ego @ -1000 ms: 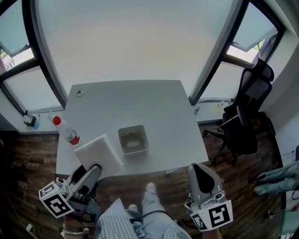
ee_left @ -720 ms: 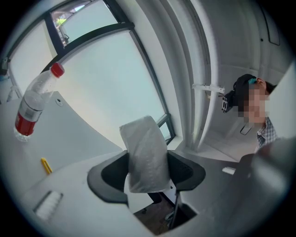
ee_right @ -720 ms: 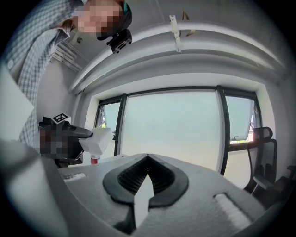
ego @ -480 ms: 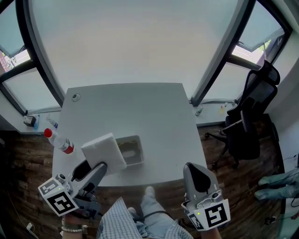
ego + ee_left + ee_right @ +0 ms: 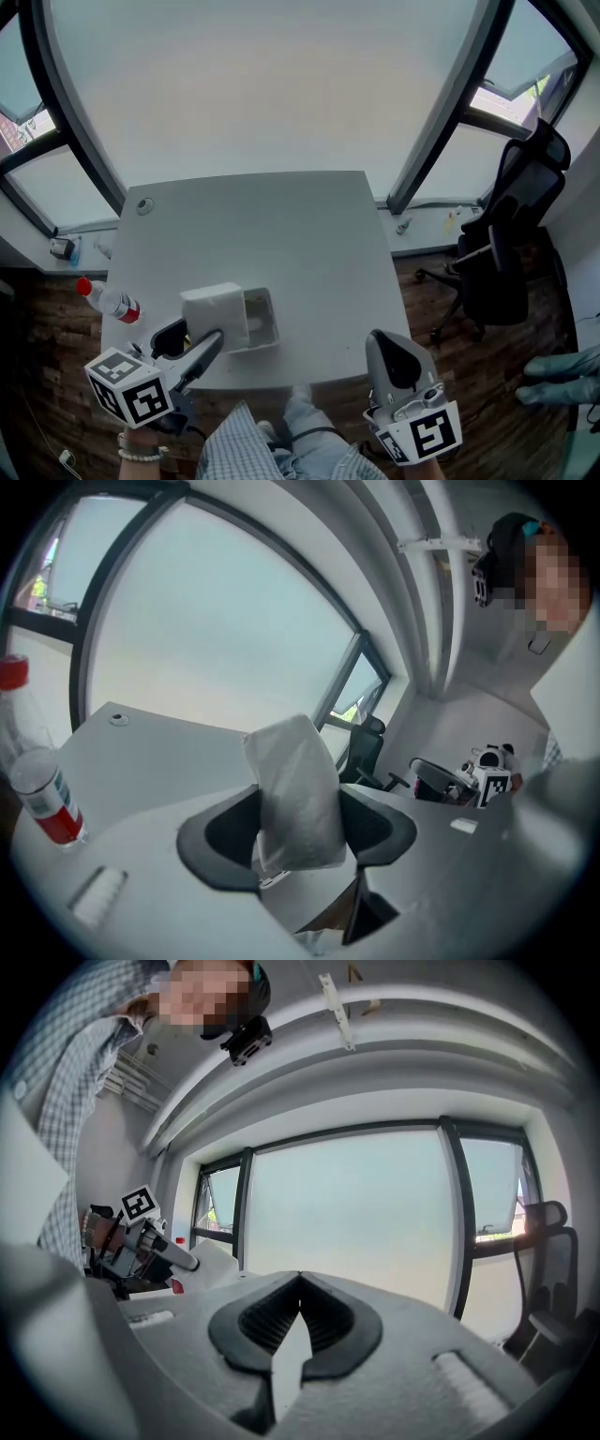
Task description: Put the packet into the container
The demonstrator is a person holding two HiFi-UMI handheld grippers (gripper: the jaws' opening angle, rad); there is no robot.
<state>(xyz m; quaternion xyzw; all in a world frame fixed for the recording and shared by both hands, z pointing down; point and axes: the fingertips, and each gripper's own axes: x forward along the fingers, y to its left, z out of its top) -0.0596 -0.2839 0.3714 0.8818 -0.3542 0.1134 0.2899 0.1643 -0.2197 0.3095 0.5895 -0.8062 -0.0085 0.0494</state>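
Observation:
A white soft packet (image 5: 214, 316) is pinched between the jaws of my left gripper (image 5: 200, 334). In the left gripper view the packet (image 5: 295, 794) stands upright between the two dark pads of that gripper (image 5: 298, 825), which press on both its sides. The small grey open container (image 5: 261, 319) sits near the table's front edge, and the packet overlaps its left rim. My right gripper (image 5: 395, 345) hovers off the table's front right, shut and empty; its ribbed pads meet at the tips (image 5: 300, 1283).
A clear bottle (image 5: 108, 300) with a red cap and label lies at the table's left edge, also seen upright-looking as the bottle (image 5: 33, 771). The grey table (image 5: 272, 225) has a cable hole (image 5: 143, 204) at its back left. A black office chair (image 5: 506, 234) stands right.
My left gripper has carried the packet to the right, from beside the container to over its left rim. The right gripper has hardly moved.

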